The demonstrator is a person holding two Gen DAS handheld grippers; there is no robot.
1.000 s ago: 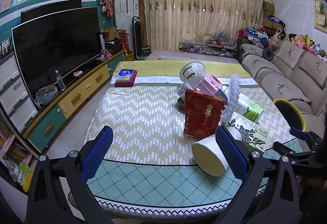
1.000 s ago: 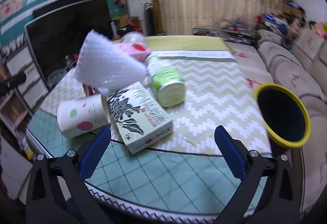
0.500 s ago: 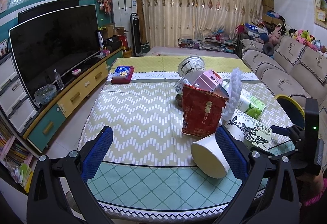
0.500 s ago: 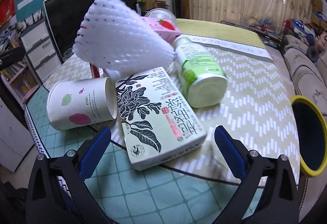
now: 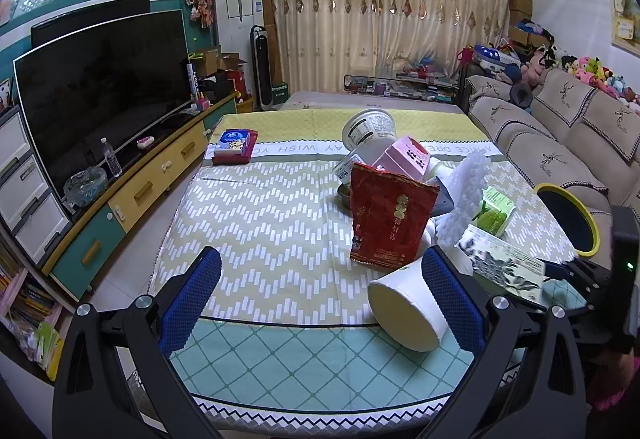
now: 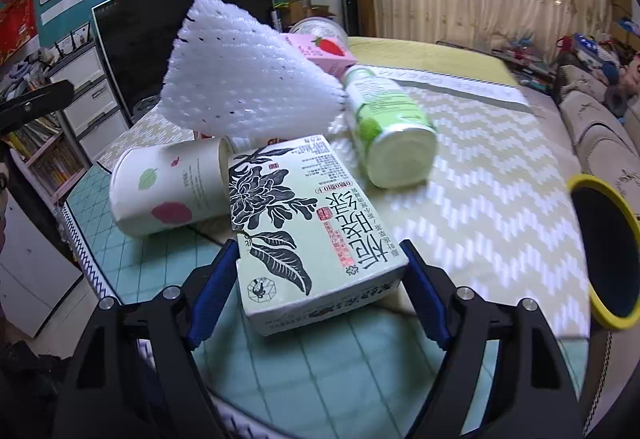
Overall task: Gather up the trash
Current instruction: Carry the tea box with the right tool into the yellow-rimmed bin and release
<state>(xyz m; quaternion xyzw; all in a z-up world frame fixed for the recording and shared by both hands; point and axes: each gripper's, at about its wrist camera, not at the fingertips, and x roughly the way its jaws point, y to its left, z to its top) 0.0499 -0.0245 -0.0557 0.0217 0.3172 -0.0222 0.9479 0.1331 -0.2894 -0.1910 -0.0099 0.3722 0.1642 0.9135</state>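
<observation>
A pile of trash lies on the table. A pale green tea box (image 6: 304,223) with a black flower print lies flat, its near end between the open blue fingers of my right gripper (image 6: 318,287); whether the pads touch it I cannot tell. Beside it lie a white paper cup (image 6: 168,191), white foam netting (image 6: 248,79), a green bottle (image 6: 388,127) and a pink strawberry carton (image 6: 324,51). My left gripper (image 5: 320,299) is open and empty above the table's near edge, with the paper cup (image 5: 404,307) by its right finger and a red snack bag (image 5: 392,219) behind.
A black bin with a yellow rim (image 6: 604,255) stands off the table's right side, also in the left wrist view (image 5: 568,219). A white tub (image 5: 368,127) tops the pile. A red box (image 5: 234,147) lies far left. A TV cabinet (image 5: 132,191) stands left, a sofa (image 5: 560,143) right.
My right gripper has moved forward and down to the tea box, which now sits between its fingers. The left gripper has barely moved.
</observation>
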